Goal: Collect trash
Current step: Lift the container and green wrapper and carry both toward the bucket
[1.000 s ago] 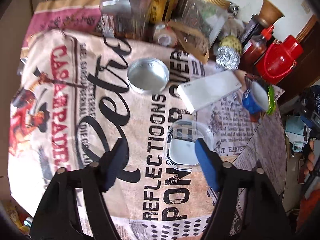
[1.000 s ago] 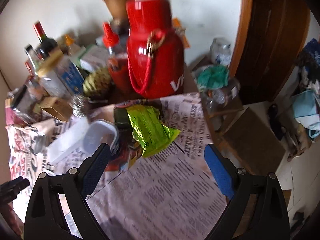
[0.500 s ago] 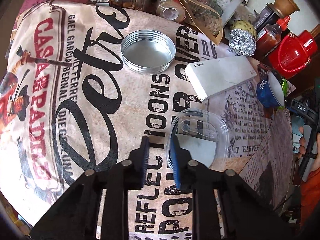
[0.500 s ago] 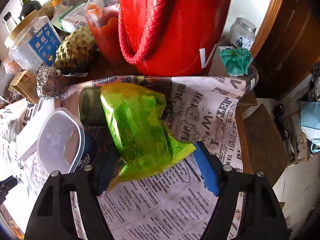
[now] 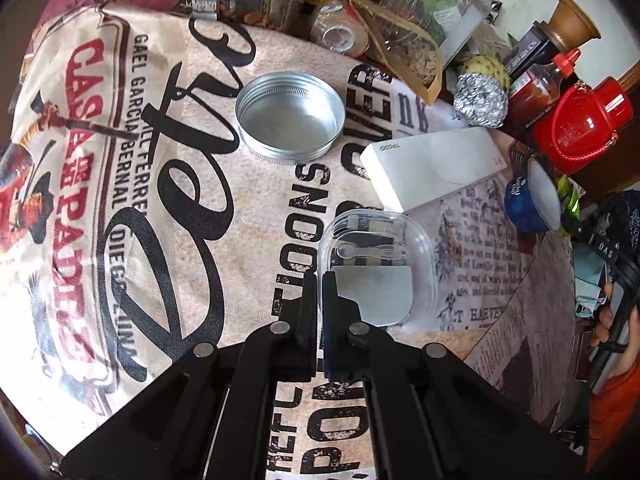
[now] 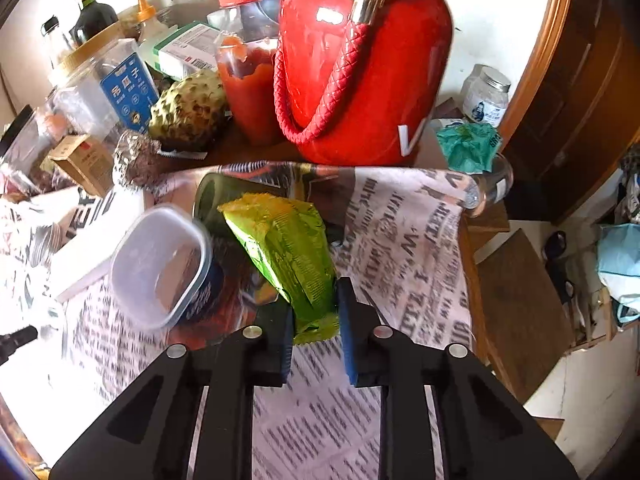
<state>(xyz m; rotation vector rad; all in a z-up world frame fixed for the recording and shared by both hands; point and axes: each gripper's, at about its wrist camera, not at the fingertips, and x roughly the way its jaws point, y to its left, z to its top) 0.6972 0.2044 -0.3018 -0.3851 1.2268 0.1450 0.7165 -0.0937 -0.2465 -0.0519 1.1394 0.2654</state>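
Observation:
In the left wrist view a clear plastic lid point(image 5: 380, 268) lies on the printed tablecloth point(image 5: 160, 200). My left gripper point(image 5: 320, 280) is shut on the lid's left rim, pointing steeply down. In the right wrist view a crumpled green snack wrapper point(image 6: 288, 252) lies across a dark can point(image 6: 210, 204) on the newsprint cloth. The jaws of my right gripper point(image 6: 314, 304) are closing, and both pads squeeze the wrapper's near end.
A metal jar lid point(image 5: 290, 118), a white box point(image 5: 434, 168) and a foil ball point(image 5: 480, 100) lie beyond the clear lid. A blue tub point(image 6: 160, 264) sits just left of the wrapper. A red jug point(image 6: 360, 72) and a sauce bottle point(image 6: 248, 80) stand behind. The table edge point(image 6: 468, 264) drops off at the right.
My left gripper sank to the clear lid and its jaws closed on the rim. My right gripper moved in to the green wrapper and its jaws narrowed onto it.

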